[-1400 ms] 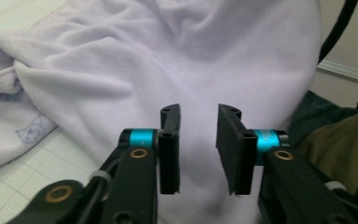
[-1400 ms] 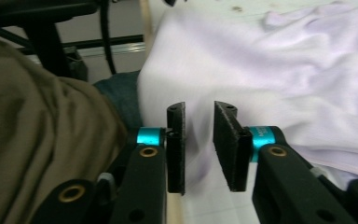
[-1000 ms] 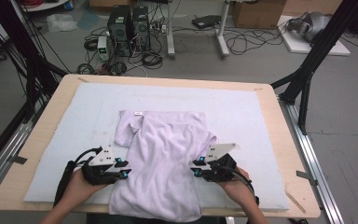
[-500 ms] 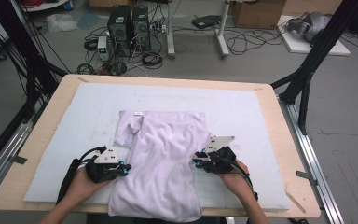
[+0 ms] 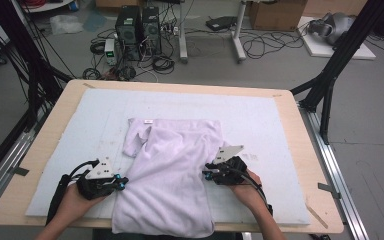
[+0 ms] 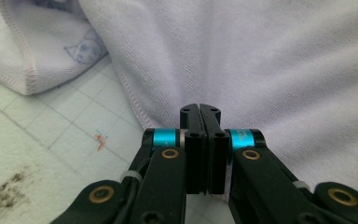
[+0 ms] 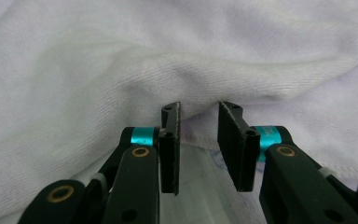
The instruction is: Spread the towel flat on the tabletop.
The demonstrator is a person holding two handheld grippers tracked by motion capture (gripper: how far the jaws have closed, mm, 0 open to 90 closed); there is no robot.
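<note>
Nearest the bench [image 5: 40, 150] front edge: left hand-held gripper [image 5: 121, 183], held in the left hand [image 5: 72, 200], jaws just closed fully, pads pressed together at the left side hem of the pale lilac shirt [image 5: 172, 170]. Fabric caught between the pads: cannot tell in the left gripper view, where the left hand-held gripper [image 6: 200, 109] tips meet right at the hem.

Slightly farther, at the shirt's right side: right hand-held gripper [image 5: 206, 172], held in the right hand [image 5: 245, 192], jaws part open, a visible gap between the pads. In the right gripper view, right hand-held gripper [image 7: 199, 114] tips at a raised fold of the shirt [image 7: 168, 60] edge, not clamped.

Shirt spread flat on the light blue mat [image 5: 260, 125], bottom hem overhanging the near edge, collar label [image 5: 148, 121] toward the far side, left sleeve [image 5: 135, 137] folded inward.
</note>
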